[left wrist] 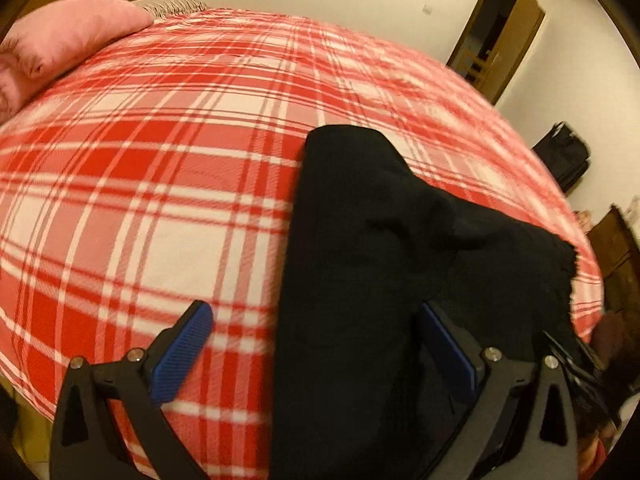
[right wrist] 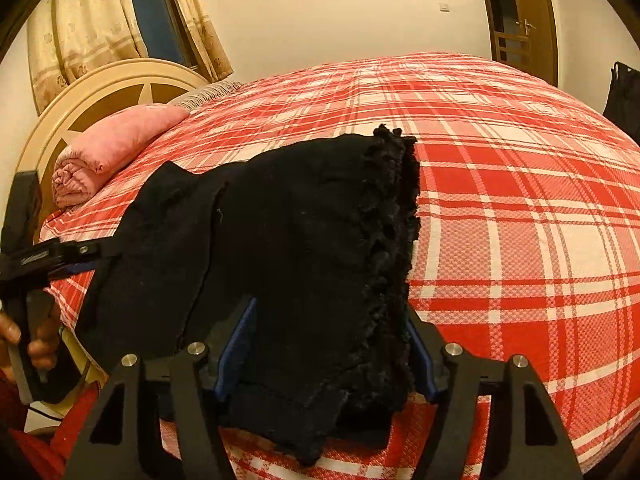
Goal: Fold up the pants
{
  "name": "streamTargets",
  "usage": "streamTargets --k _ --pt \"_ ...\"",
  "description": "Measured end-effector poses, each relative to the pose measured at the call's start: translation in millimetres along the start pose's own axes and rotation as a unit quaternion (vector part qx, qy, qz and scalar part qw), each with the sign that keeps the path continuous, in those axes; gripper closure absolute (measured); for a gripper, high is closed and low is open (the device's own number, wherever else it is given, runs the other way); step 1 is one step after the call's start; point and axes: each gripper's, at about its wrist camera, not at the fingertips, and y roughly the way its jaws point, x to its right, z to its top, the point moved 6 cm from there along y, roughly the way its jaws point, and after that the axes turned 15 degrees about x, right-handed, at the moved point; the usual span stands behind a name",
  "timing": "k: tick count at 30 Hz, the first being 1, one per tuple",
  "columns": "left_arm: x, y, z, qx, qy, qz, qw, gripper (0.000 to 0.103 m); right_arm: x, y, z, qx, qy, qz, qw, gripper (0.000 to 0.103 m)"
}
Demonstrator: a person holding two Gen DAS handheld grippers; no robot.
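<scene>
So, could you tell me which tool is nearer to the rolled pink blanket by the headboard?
Left. The left tool sits on the side of the black pants towards the pink blanket; the right tool straddles their frayed hems, farther away.

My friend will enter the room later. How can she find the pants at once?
Look at the bed with the red and white plaid cover. Near its front edge lie the black pants, far from the rolled pink blanket; they are the only black thing on the cover, with one frayed edge.

no text, label, brand or number can be read anywhere in either view
</scene>
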Motion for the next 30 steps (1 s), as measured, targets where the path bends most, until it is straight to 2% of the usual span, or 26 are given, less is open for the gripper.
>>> streamTargets --k 3,4,10,15,16,17,18,20,21,22,23,26,30 --pt "6 -3 -4 -0.003 -0.013 -0.046 0.9989 0.0 0 0 0 0.0 -0.001 0.0 1.0 0.034" --pt "8 1 -4 -0.005 -0.01 -0.047 0.9988 0.0 0 0 0 0.0 -0.001 0.0 1.0 0.034" --pt "20 12 -6 -0.006 0.045 -0.005 0.999 0.0 0 1 0 0.001 0.001 0.0 1.0 0.034" --pt "23 12 -9 0.001 0.045 -0.001 0.999 0.0 0 1 0 0.001 0.0 -0.001 1.0 0.034" --pt "22 11 -9 0.001 0.047 -0.004 0.9989 0.005 0 1 0 0.001 0.0 -0.001 1.0 0.034" --pt "25 9 -8 0.004 0.046 -0.013 0.9988 0.018 0 1 0 0.001 0.0 -0.002 1.0 0.034" --pt "28 8 -7 0.007 0.044 -0.02 0.9988 0.022 -1 1 0 0.001 -0.001 -0.003 1.0 0.034" --pt "28 6 -4 0.01 0.045 -0.021 0.9987 0.037 -2 1 1 0.001 -0.007 -0.006 1.0 0.036" --pt "27 6 -4 0.011 0.043 -0.018 0.9988 0.042 -2 0 1 0.002 -0.008 -0.006 1.0 0.038" --pt "21 5 -3 0.013 0.035 -0.013 0.9992 0.052 -4 0 1 0.004 -0.009 -0.002 1.0 0.041" --pt "15 5 -2 0.014 0.018 -0.016 0.9996 0.058 -7 -1 2 0.006 -0.014 0.002 1.0 0.048" --pt "8 2 -2 0.019 -0.012 -0.025 0.9994 0.068 -13 -1 2 0.007 -0.038 -0.006 0.999 0.05" --pt "16 3 -3 0.029 0.023 -0.005 0.9993 0.066 -5 -1 3 0.008 -0.004 0.006 1.0 0.049"
